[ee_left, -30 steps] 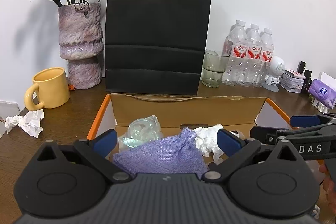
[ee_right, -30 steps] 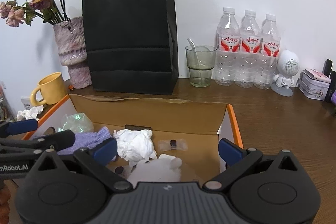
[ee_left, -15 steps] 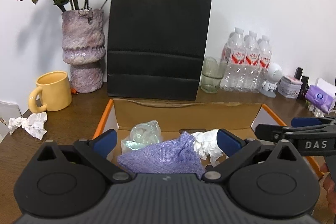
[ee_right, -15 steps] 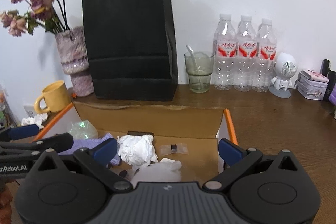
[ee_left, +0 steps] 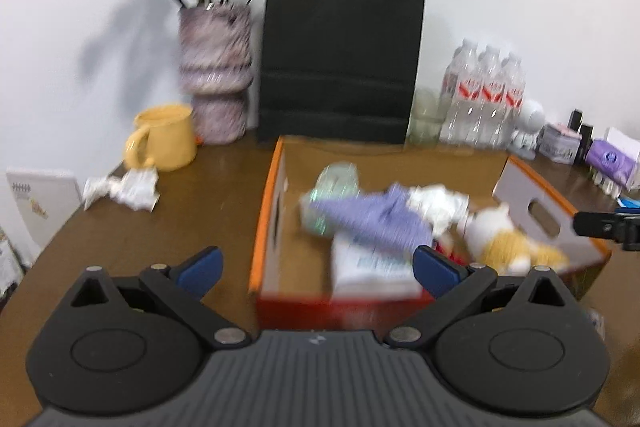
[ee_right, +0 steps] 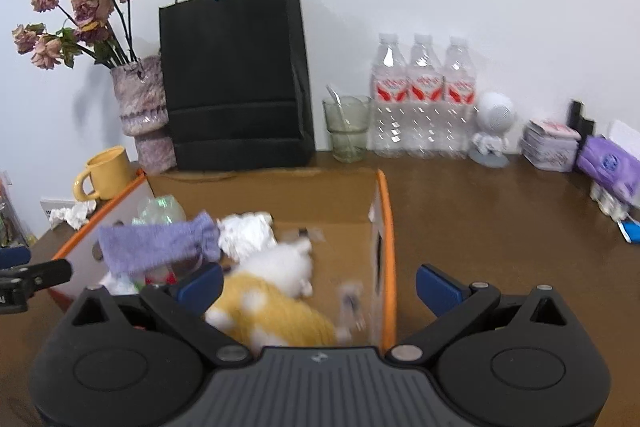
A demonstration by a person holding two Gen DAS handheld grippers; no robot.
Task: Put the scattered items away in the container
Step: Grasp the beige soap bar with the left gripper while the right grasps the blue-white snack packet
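Note:
An orange-edged cardboard box [ee_left: 267,211] [ee_right: 386,227] stands on the brown table. In it lie a purple cloth pouch [ee_left: 372,217] [ee_right: 156,247], crumpled white tissue [ee_left: 438,205] [ee_right: 248,231], a clear plastic item [ee_left: 334,183] [ee_right: 162,209], a white packet [ee_left: 368,267] and a white-and-yellow plush toy [ee_left: 508,239] [ee_right: 276,291]. My left gripper [ee_left: 316,265] is open and empty, before the box's near left corner. My right gripper [ee_right: 318,281] is open and empty, over the box's near right part. A crumpled tissue [ee_left: 120,187] [ee_right: 72,215] lies on the table left of the box.
Behind the box stand a black paper bag [ee_left: 340,55] [ee_right: 236,79], a vase with dried flowers [ee_left: 216,75], a yellow mug [ee_left: 162,139] [ee_right: 106,173], a glass [ee_right: 348,127], three water bottles [ee_right: 424,95], a small white figure [ee_right: 494,125] and purple packs [ee_right: 608,163].
Both grippers have pulled back and up from the box. The purple pouch has left the left gripper and lies in the box. The plush toy now shows fully.

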